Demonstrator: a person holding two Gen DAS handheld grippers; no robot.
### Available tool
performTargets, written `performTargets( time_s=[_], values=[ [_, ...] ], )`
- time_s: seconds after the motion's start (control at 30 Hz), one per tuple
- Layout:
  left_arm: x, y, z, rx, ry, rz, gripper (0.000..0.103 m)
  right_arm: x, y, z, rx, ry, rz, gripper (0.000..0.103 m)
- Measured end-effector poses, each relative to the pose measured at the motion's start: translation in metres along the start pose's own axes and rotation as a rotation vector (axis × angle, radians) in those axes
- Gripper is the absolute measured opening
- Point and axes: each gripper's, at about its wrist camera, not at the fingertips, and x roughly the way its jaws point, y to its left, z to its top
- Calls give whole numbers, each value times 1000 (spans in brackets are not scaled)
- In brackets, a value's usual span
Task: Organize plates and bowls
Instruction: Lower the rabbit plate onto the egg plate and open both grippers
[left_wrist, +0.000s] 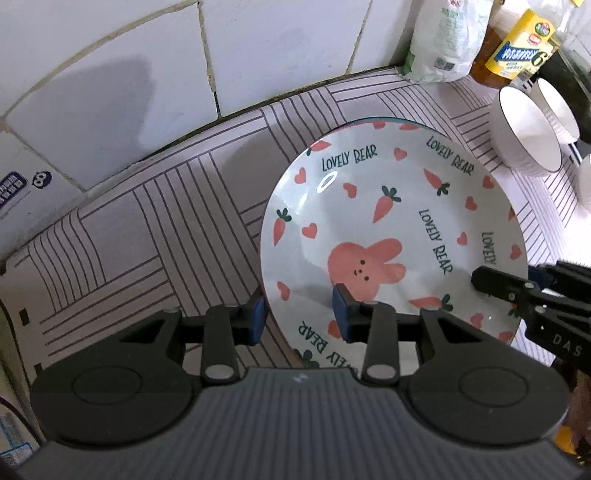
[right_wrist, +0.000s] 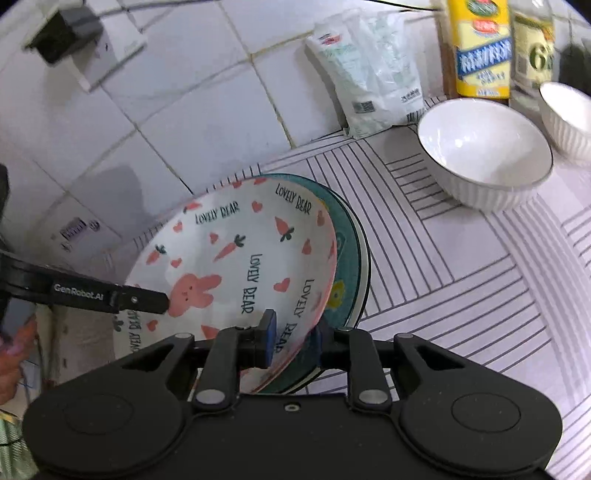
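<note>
A white plate with a pink rabbit and carrots (left_wrist: 369, 221) (right_wrist: 240, 251) lies on a teal plate (right_wrist: 347, 251), shifted a little to its left. My left gripper (left_wrist: 299, 314) points steeply down and straddles the rabbit plate's left rim, one blue pad outside and one inside, with a gap to the rim. My right gripper (right_wrist: 291, 341) straddles the opposite rim, and its pads stand off the plate too. Two white ribbed bowls (right_wrist: 487, 155) (right_wrist: 569, 122) sit upright to the right of the plates.
The striped counter mat (left_wrist: 147, 221) runs along a white tiled wall (left_wrist: 129, 74). White pouches (right_wrist: 369, 74) and a yellow-labelled bottle (right_wrist: 480, 48) stand at the back beside the bowls. A wall socket (right_wrist: 62, 33) is at the upper left. A person's hand (right_wrist: 14, 350) shows at the left edge.
</note>
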Motion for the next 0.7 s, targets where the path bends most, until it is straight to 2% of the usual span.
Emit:
performTargets(
  time_s=[0.17,0.33,0.53,0.63,0.7],
  values=[
    [-3,-8,-2,19,0,46,35,1,10,7,-51,55,-78,34],
    [-5,-9,-6,-30,4,75,31,0,24,4,-150,48,-139,37],
    [-13,-21,-15,-13,25,99,30,-10,30,-4,-200,39,-175,37],
    [-30,-28,-20,-4,8,91,30,-12,33,-10,-245,44,-240,37],
    [-44,-34,-23,5,-2,84,30,-21,34,-14,-243,25,-209,36]
  ],
)
